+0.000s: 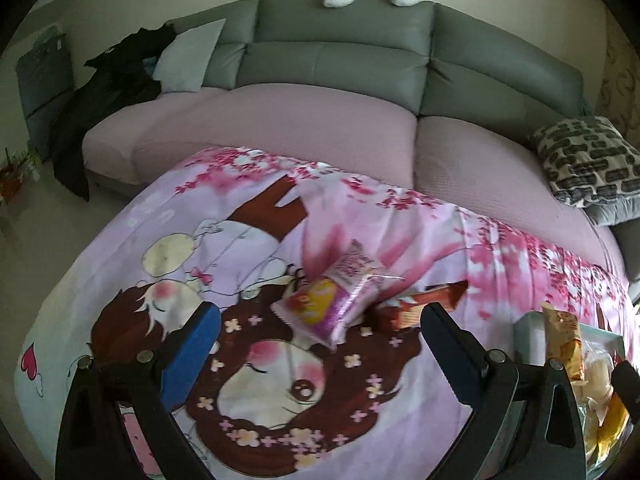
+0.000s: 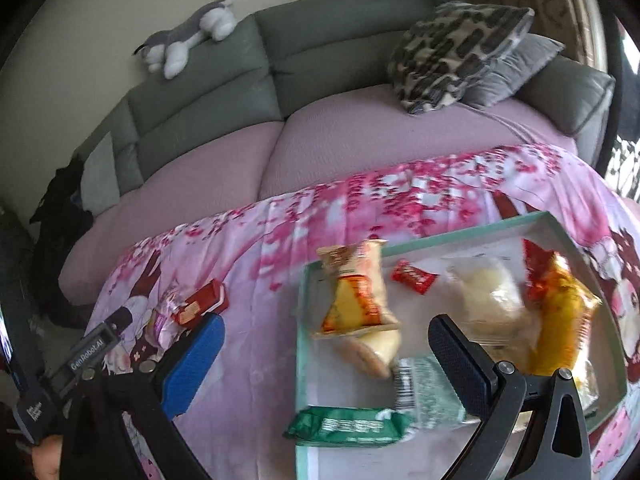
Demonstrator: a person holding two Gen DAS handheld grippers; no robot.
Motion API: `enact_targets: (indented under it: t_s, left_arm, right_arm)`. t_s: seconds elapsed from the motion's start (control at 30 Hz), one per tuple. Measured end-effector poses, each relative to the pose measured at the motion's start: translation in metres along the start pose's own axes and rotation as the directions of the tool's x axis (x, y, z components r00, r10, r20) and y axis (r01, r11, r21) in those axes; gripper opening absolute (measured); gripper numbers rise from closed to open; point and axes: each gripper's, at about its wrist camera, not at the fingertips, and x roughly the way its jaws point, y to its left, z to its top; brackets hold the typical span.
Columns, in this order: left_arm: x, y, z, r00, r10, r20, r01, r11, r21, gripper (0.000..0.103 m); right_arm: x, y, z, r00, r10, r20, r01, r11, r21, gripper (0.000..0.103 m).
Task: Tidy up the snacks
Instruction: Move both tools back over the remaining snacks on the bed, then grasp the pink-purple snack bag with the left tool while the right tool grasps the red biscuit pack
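Both the left gripper (image 1: 320,332) and right gripper (image 2: 326,350) gape wide, empty. Next: the left should close on the pink-and-yellow plastic snack packet (image 1: 332,300) lying well left of the shallow teal-rimmed box (image 2: 440,236).

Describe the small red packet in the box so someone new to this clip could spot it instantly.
On the pink cartoon-print cloth sits a shallow teal-rimmed box. Near its far rim lies the small red packet, flat on the pale floor. It is the smallest wrapper there, solid red, between two bigger yellow-and-red bags.

Both wrist views look down toward the sofa (image 1: 340,60), sharing the printed cloth (image 2: 248,280).
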Motion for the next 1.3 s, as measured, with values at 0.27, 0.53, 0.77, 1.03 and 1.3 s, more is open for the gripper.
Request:
enact_targets:
  t_s: [0.27,0.53,0.77,1.03,1.3]
  left_arm:
    - [0.008,0.024,0.000,1.000,0.009,-0.030,-0.011,0.998,-0.061,0.100]
    - [0.021,0.039,-0.001,0.999,0.001,-0.054,-0.006,0.995,-0.099,0.100]
    - [0.041,0.040,-0.003,0.994,-0.038,-0.107,0.029,0.996,-0.086,0.100]
    - [0.056,0.041,-0.001,0.989,-0.065,-0.135,0.057,0.996,-0.063,0.100]
    - [0.072,0.041,0.000,0.979,-0.118,-0.167,0.109,0.992,-0.061,0.100]
  right_arm:
    - [0.017,0.024,-0.005,1.000,0.019,-0.017,-0.020,0.998,-0.062,0.103]
    - [0.028,0.061,-0.014,0.998,0.061,-0.024,-0.064,0.985,-0.157,0.103]
    - [0.063,0.084,-0.025,0.992,0.083,-0.095,-0.102,0.970,-0.220,0.103]
    - [0.083,0.096,-0.029,0.986,0.089,-0.142,-0.123,0.959,-0.254,0.102]
    - [0.105,0.116,-0.018,0.983,0.093,-0.156,-0.142,0.929,-0.342,0.100]
